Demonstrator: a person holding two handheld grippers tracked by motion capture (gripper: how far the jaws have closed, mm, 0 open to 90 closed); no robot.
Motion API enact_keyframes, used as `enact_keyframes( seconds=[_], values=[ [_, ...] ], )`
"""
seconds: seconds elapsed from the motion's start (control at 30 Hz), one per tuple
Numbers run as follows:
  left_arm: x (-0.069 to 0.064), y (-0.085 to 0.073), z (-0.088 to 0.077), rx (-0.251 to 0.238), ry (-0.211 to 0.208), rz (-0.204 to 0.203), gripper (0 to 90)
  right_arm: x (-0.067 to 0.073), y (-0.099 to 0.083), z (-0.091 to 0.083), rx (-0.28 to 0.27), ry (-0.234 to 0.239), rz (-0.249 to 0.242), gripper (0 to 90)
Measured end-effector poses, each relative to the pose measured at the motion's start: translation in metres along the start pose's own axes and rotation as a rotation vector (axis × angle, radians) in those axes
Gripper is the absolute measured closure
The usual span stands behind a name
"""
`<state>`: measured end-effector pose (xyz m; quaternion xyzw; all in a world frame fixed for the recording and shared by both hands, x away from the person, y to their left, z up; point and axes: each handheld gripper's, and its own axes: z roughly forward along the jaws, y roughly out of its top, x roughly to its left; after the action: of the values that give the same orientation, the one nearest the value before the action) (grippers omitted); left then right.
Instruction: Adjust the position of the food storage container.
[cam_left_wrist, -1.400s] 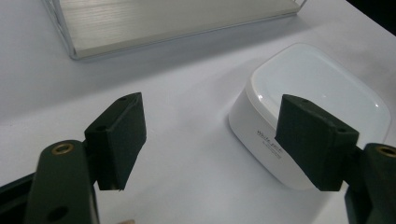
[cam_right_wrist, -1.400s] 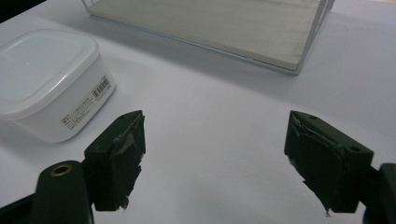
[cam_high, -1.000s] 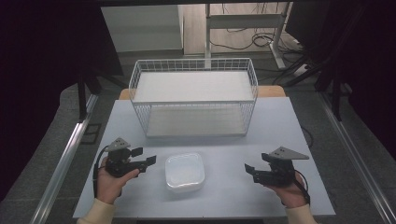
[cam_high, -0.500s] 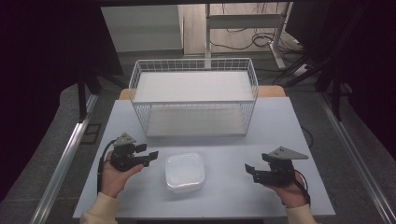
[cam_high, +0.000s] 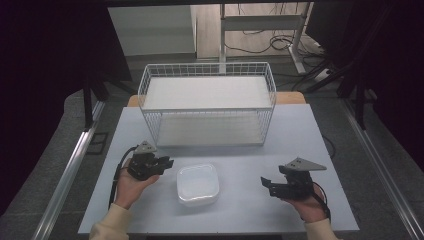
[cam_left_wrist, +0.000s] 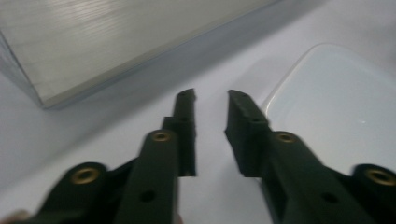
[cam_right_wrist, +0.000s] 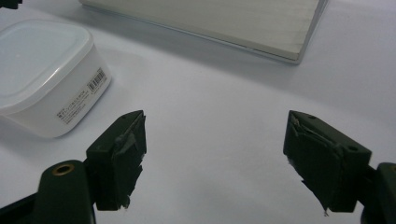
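On the pale table (cam_high: 240, 212), the lidded white container (cam_high: 198, 184) sits between both hands; the left gripper (cam_high: 166, 162), whose jaws have just been closing with nothing between them, could shove it aside, while the right gripper (cam_high: 267, 184) gapes wide.

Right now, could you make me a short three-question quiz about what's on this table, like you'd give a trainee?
1. True or false: the white lidded container sits inside the wire basket.
2. Which gripper is closer to the container: A) left gripper B) right gripper?
3. Fill in: the right gripper's jaws stand wide ____ with nothing between them.

Key: 1 false, it sits on the table in front of the basket; 2 A; 3 open.
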<state>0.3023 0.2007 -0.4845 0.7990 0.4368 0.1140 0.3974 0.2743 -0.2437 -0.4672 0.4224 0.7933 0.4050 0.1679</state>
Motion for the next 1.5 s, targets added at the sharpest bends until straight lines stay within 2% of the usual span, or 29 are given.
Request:
enact_keyframes(
  seconds=[0.07, 0.1, 0.17, 0.23, 0.3, 0.4, 0.57, 0.77, 1.1, 1.23, 1.33, 1.4, 1.5],
  values=[
    [0.0, 0.001, 0.007, 0.021, -0.034, 0.007, 83.7, 0.001, 0.0, 0.001, 0.006, -0.001, -0.004, 21.3],
    [0.0, 0.001, 0.007, 0.021, -0.034, 0.007, 85.7, 0.001, 0.0, 0.001, 0.006, -0.001, -0.004, 21.3],
    [-0.002, 0.001, 0.014, 0.054, -0.058, 0.028, 88.2, 0.001, 0.0, 0.002, 0.011, -0.003, -0.006, 21.3],
    [-0.005, 0.001, 0.02, 0.075, -0.074, 0.055, 88.9, 0.001, 0.0, 0.002, 0.011, -0.004, -0.006, 21.3],
    [-0.006, 0.001, 0.022, 0.08, -0.085, 0.064, 89.4, 0.001, 0.0, 0.002, 0.012, -0.008, -0.005, 21.3],
    [-0.007, 0.0, 0.022, 0.084, -0.1, 0.074, 89.6, 0.001, -0.001, 0.002, 0.016, -0.009, -0.005, 21.3],
    [-0.008, 0.0, 0.021, 0.086, -0.101, 0.077, 89.6, 0.004, 0.0, 0.002, 0.027, -0.011, -0.014, 21.3],
    [-0.024, -0.004, 0.019, 0.109, -0.129, 0.104, 89.6, 0.001, 0.0, 0.001, 0.034, -0.024, -0.011, 21.7],
    [-0.046, -0.009, 0.018, 0.147, -0.159, 0.099, 89.5, 0.0, -0.001, 0.0, 0.048, -0.033, -0.005, 22.2],
    [-0.052, -0.01, 0.018, 0.149, -0.177, 0.086, 89.5, -0.001, -0.001, 0.0, 0.05, -0.038, -0.006, 22.3],
    [-0.053, -0.011, 0.018, 0.152, -0.193, 0.084, 89.5, -0.002, -0.001, 0.0, 0.051, -0.039, -0.002, 22.3],
    [-0.052, -0.011, 0.018, 0.137, -0.206, 0.072, 89.3, -0.003, -0.002, 0.0, 0.052, -0.043, 0.0, 22.3],
    [-0.049, -0.011, 0.014, 0.126, -0.178, 0.075, 88.8, -0.003, -0.002, 0.0, 0.053, -0.042, -0.001, 22.4]
  ],
)
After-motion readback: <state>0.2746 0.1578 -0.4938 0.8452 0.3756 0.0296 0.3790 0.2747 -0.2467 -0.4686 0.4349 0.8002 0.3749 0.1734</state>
